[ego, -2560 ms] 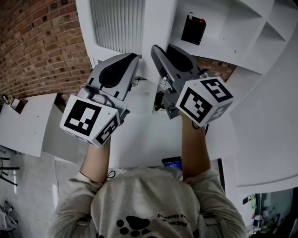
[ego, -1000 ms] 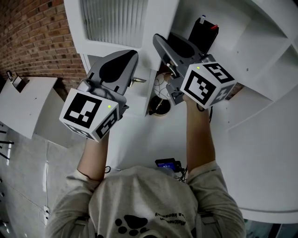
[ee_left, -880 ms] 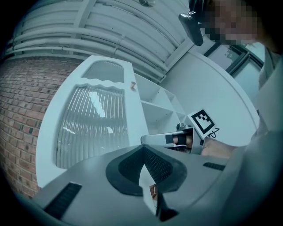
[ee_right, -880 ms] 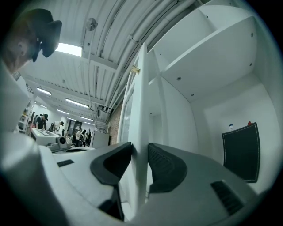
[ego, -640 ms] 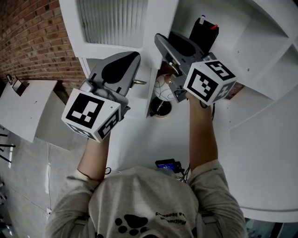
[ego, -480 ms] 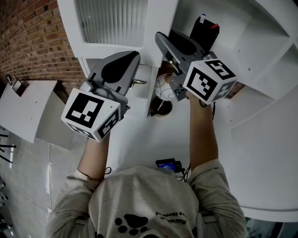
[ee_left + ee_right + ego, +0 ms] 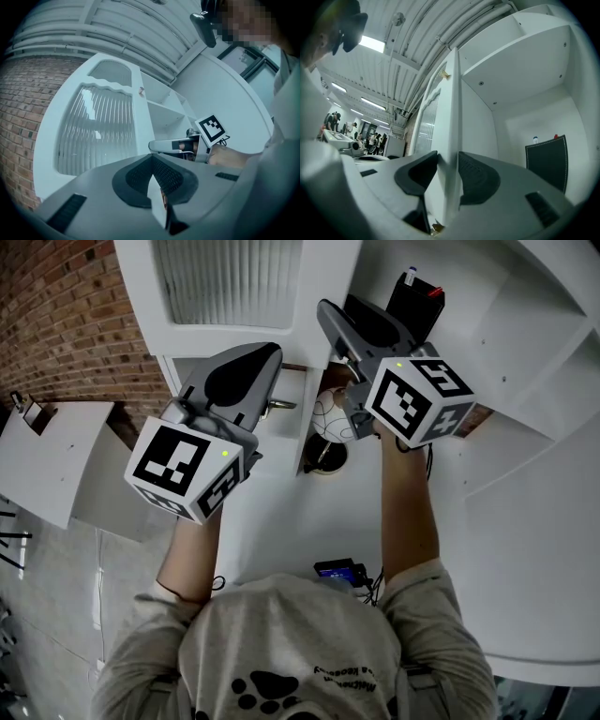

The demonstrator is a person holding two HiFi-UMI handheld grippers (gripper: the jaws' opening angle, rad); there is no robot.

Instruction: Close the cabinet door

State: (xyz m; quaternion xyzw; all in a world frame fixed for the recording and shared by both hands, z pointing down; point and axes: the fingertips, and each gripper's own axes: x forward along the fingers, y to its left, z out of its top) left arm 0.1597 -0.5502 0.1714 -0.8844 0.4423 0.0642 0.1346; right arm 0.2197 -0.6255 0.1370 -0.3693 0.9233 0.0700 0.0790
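**White cabinet door between spreading right tongs**

Swung open, the cabinet door had its edge between the right tongs, whose jaws were widening around it. The left tongs, tips pressed together, pointed toward the door's ribbed glass.

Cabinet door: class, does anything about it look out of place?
Yes: the cabinet door stands ajar instead of shut, its free edge between the right gripper's opening tongs, leaving a black pouch inside exposed.
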